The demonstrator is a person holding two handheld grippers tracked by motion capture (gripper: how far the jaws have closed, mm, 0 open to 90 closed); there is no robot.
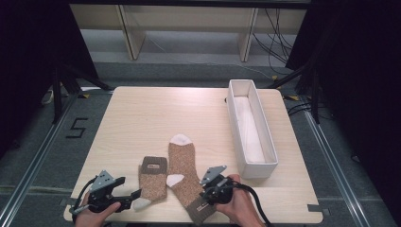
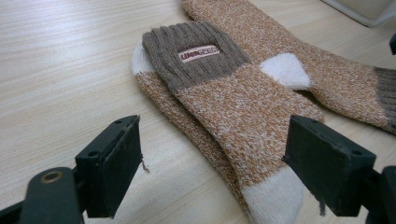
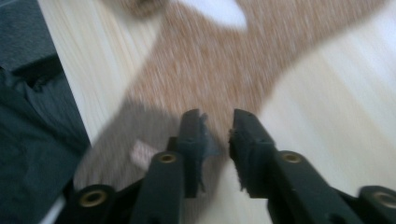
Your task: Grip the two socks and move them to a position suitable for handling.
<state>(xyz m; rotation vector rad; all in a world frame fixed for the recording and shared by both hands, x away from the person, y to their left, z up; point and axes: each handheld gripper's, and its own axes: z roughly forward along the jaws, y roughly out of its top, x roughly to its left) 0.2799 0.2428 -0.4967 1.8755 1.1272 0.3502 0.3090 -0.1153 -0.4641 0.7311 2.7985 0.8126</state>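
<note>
Two brown-and-orange socks lie near the table's front edge. The folded sock (image 1: pixel 153 178) (image 2: pixel 224 102) has its labelled cuff on top and its white toe toward me. My left gripper (image 1: pixel 135 196) (image 2: pixel 219 172) rests low at that toe, jaws wide open with the toe lying between them, pads clear of it. The long sock (image 1: pixel 182 163) (image 2: pixel 336 79) lies flat with its white toe far and its dark cuff (image 1: pixel 200 210) near. My right gripper (image 1: pixel 204 195) (image 3: pixel 217 126) hovers over that cuff end (image 3: pixel 140 140), jaws slightly parted with nothing between them; its view is blurred.
A long white box (image 1: pixel 257 163), open on top, stands along the table's right side. The light wooden table (image 1: pixel 142 123) ends just below my hands. Dark floor (image 3: pixel 28 140) lies past that front edge.
</note>
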